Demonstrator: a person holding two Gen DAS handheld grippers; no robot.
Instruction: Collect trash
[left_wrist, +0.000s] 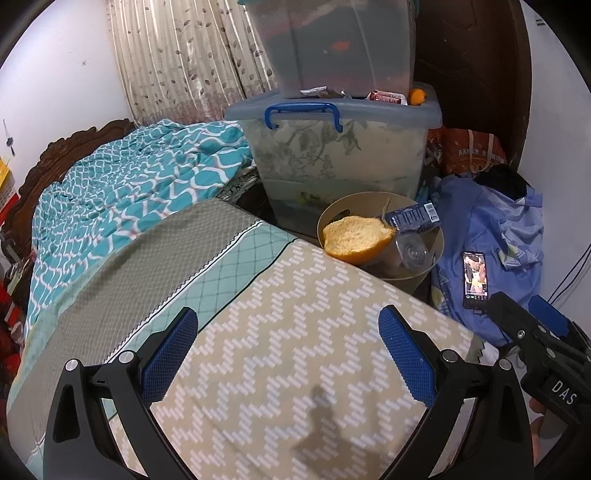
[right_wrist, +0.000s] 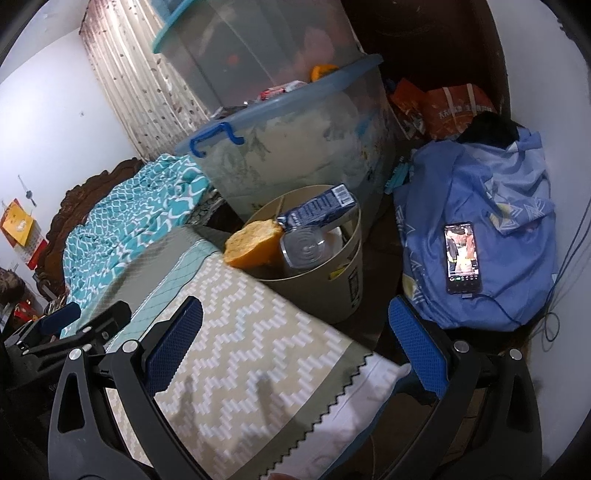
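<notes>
Three bits of trash, orange peel, blue carton, clear bottle, heaped in beige bin beside bed; left gripper wide, empty; right gripper wide, empty; phone on blue bundle nearby

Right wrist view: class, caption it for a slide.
Open right gripper above the bed, facing a bin with peel, carton, bottle.

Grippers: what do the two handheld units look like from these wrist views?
Both the left gripper and the right gripper have black plastic frames, silver pivot bolts and blue textured pads on the fingers. The right unit's body carries white "DAS" lettering. No sleeves or cables on them show.
</notes>
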